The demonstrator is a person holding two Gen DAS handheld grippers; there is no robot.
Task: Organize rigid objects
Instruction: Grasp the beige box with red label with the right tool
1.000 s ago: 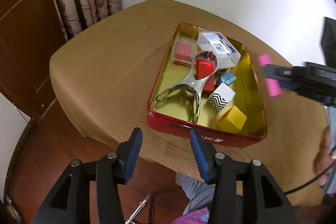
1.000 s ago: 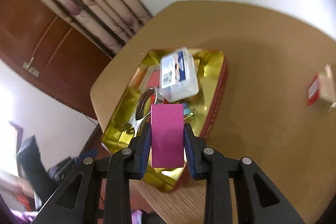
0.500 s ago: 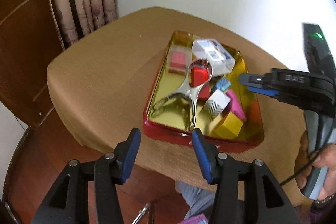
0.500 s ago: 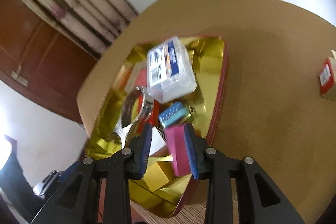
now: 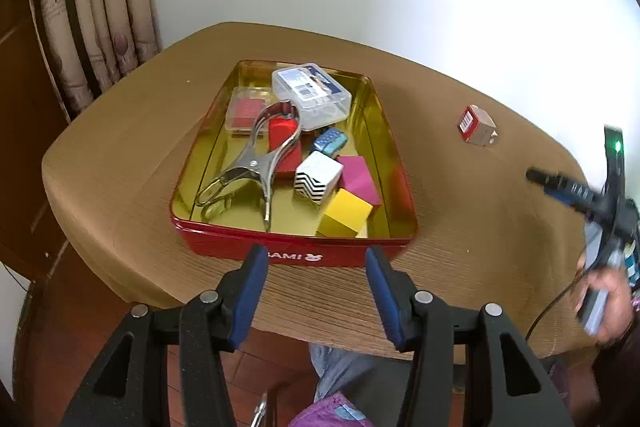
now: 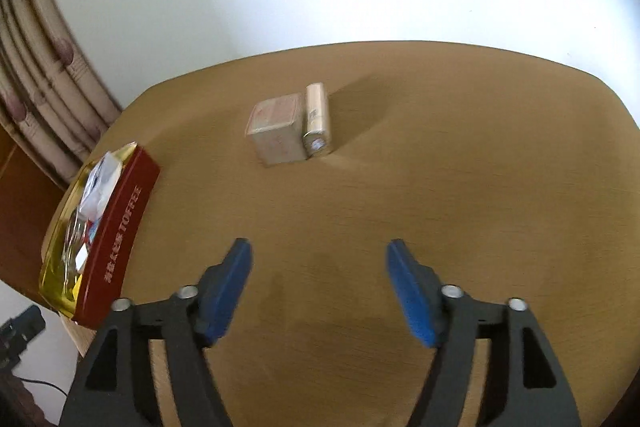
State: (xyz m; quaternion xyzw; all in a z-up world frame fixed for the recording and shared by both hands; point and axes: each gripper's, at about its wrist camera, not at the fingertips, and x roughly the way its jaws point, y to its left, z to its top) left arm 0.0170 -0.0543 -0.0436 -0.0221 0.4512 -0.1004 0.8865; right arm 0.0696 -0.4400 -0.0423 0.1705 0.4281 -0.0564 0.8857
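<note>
Jaws of the right gripper (image 6: pixel 318 251) opening, empty; its magenta block (image 5: pixel 357 179) now lies in the tin (image 5: pixel 292 255); left gripper (image 5: pixel 316 259) jaws apart

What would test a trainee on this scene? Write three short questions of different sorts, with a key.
1. True or false: the magenta block lies inside the red tin.
2. Which object sits on the table outside the tin? A. striped cube B. small box with a red end C. yellow block
3. Fill in: the metal tongs rest over a ____ block.
Key: 1 true; 2 B; 3 red.
</note>
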